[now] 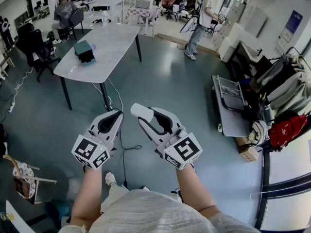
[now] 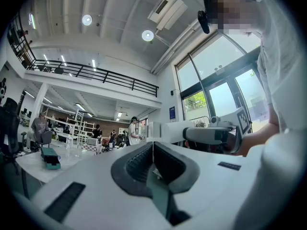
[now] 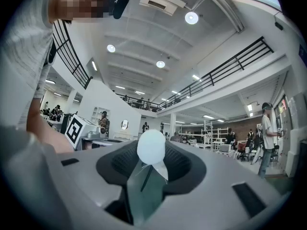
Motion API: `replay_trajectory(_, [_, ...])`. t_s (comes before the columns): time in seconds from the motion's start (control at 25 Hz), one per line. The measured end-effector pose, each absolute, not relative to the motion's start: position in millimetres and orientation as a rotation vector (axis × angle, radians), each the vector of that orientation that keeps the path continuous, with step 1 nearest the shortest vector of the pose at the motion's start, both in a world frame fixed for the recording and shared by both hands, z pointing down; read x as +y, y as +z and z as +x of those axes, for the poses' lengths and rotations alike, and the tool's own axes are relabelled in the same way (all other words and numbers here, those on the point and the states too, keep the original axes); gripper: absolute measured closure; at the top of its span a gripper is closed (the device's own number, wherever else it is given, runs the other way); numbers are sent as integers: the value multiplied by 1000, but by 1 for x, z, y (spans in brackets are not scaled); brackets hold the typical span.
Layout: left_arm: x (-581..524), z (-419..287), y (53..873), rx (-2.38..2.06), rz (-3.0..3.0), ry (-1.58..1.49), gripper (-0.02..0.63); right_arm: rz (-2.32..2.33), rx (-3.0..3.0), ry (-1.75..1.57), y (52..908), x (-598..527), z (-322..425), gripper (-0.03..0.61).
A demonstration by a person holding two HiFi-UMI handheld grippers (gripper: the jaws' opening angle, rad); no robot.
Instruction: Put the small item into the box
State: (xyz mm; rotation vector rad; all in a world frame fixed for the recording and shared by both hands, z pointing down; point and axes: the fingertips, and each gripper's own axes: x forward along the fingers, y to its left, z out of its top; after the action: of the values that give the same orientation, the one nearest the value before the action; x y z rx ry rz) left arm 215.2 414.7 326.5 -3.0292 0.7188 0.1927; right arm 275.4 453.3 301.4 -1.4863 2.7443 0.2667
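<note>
My right gripper [image 1: 142, 114] is shut on a small white cylinder [image 1: 142, 112], held in the air well short of the table. In the right gripper view the white item [image 3: 151, 146] sits clamped between the jaw tips. My left gripper [image 1: 118, 114] hangs beside it on the left, shut with nothing in it; its jaws meet in the left gripper view [image 2: 152, 146]. A teal box [image 1: 84, 50] rests on the grey table [image 1: 109, 45] far ahead to the left, also seen in the distance as the teal box [image 2: 49, 158].
A black cable [image 1: 124, 147] trails over the grey floor below the grippers. A flat cart [image 1: 229, 108] and bags stand on the right. Office chairs [image 1: 36, 47] are to the left of the table. A person [image 1: 201, 18] stands far back.
</note>
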Motion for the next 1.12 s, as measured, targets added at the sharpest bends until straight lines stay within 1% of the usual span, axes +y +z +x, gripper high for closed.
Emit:
replay_trajectory(0.76, [383,192,340,746,-3046,173,592,-1410,2775,247,306,419,247,403])
replay_trajectory(0.92, [364,172,342,766,-3043,171,592,-1382,2788,231,306,400,226,403])
replay_trajectory(1.12, [332,130,338,817,-3025,176,592,-1336,2802,226,303,363,186,402])
